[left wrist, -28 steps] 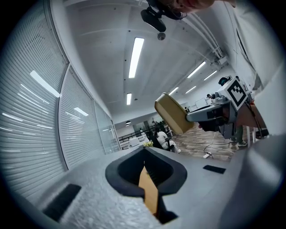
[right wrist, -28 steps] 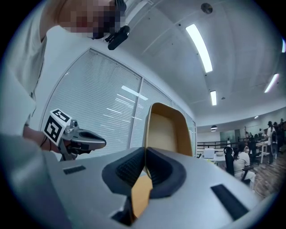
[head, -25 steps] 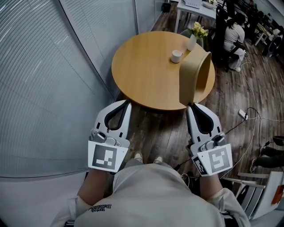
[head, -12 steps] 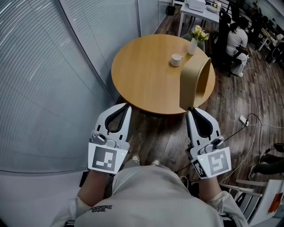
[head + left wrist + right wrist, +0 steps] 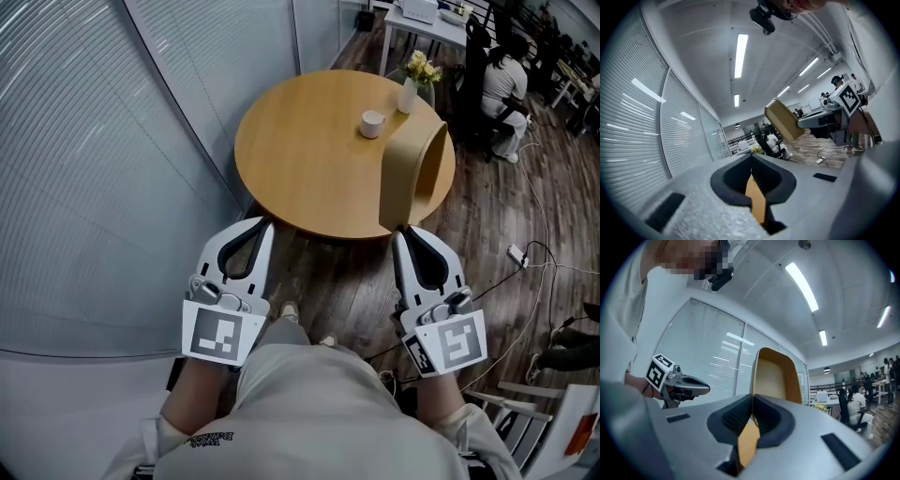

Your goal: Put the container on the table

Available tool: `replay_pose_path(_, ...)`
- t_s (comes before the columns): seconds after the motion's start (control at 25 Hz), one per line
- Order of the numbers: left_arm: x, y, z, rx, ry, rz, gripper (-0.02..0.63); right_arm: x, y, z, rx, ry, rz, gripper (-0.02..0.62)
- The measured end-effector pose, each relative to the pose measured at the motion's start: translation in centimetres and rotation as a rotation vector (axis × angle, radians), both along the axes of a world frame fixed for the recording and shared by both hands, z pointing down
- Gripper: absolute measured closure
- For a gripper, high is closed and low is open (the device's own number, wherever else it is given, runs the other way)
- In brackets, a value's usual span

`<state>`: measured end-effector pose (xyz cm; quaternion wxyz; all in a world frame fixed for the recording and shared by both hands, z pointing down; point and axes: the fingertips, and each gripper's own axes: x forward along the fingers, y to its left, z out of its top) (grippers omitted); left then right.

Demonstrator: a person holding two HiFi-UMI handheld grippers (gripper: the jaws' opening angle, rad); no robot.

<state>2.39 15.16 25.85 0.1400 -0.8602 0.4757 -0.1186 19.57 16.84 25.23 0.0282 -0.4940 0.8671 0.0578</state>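
Clearly, my right claw [image 5: 404,228] clamped the empty container [image 5: 411,173] by the counter [image 5: 300,150]; my left claw [image 5: 269,221] was clenched, holding nothing.

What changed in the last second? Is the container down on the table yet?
Nothing clearly moved. The right gripper stays shut on the container, which is turned on its side over the near right rim of the table and looks not yet set down. The left gripper stays shut and empty. The cup and flower vase sit where they were.
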Motion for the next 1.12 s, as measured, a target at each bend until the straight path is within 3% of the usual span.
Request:
replay_pose_path(0.64,-1.3,-3.2,0.8,-0.002,0.009,-0.004,0.584,-0.5,-3.4,0.1,0.011,0.018,0.012,0.561)
replay_pose_path(1.12,-3.3,-11.6,1.8,-0.015,0.005,0.02,0.584,-2.4,-11.4,1.2,-0.019,0.053,0.036,0.561)
